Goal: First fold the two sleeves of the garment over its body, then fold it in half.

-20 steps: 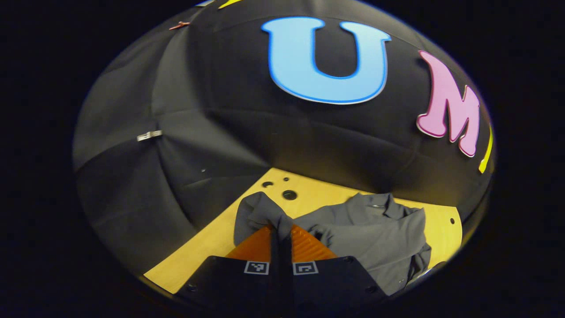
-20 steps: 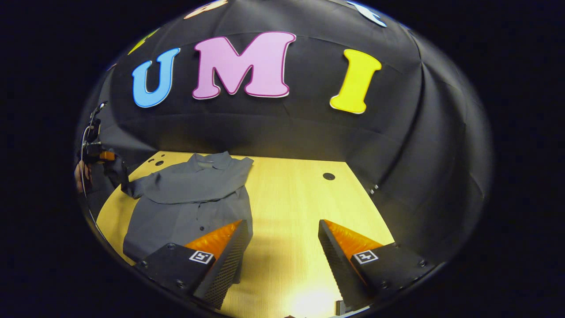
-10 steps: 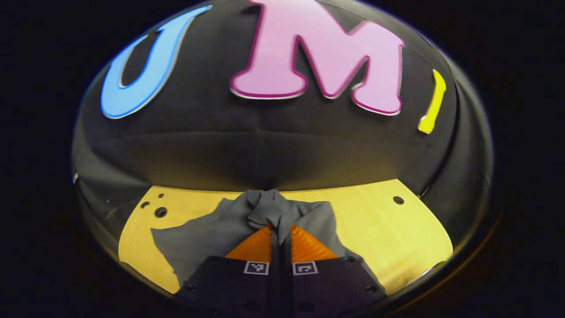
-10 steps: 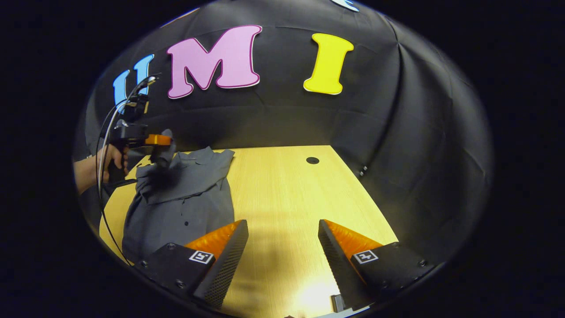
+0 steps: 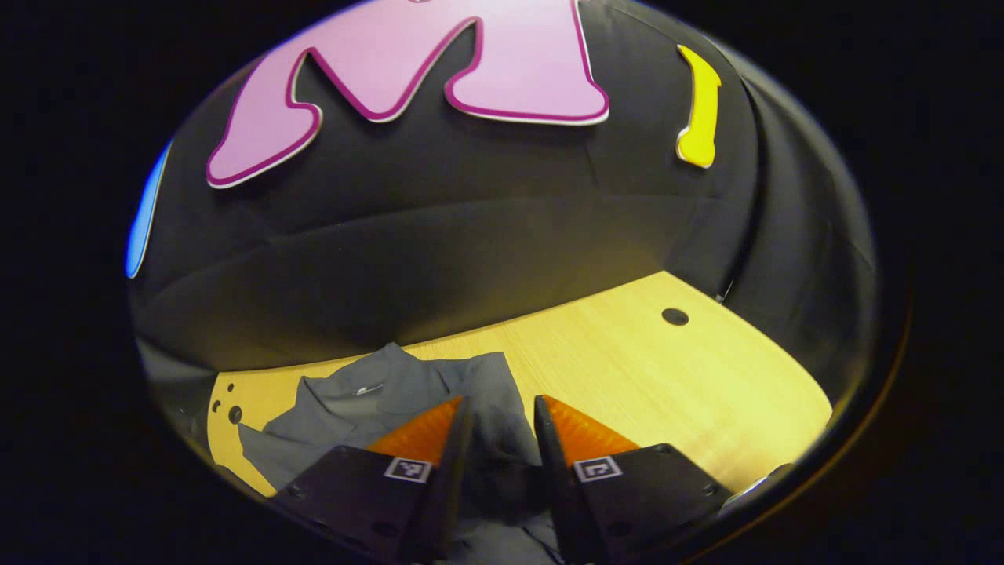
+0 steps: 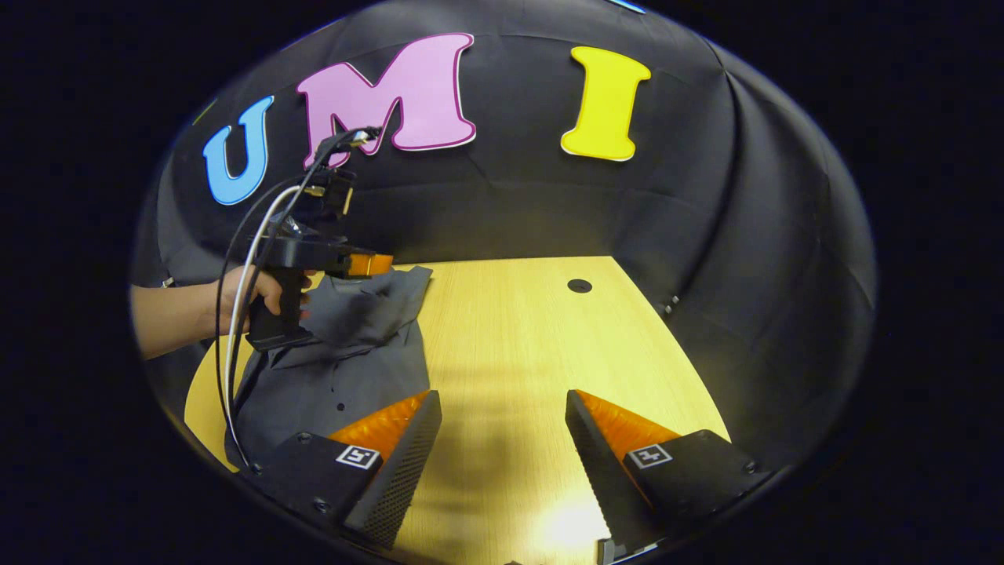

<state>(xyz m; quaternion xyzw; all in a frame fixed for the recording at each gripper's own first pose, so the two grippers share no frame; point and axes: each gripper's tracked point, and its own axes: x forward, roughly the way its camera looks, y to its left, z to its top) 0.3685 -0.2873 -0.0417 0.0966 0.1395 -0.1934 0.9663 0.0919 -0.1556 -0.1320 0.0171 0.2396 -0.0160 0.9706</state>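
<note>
Grey shirt (image 6: 345, 345) lies at bench's (image 6: 518, 345) left side, one sleeve lapped over its body; soft, limp woven cloth, collared, buttoned, creasing easily. Left tongs (image 5: 497, 412) parted above the fold, holding nothing; best lifted straight up so the fabric is not dragged. Right tongs (image 6: 502, 408) wide open over bare pale wood-grain.

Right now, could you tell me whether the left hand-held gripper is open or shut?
Open: the left hand-held gripper has its fingers apart above the grey cloth shirt, gripping nothing.
</note>
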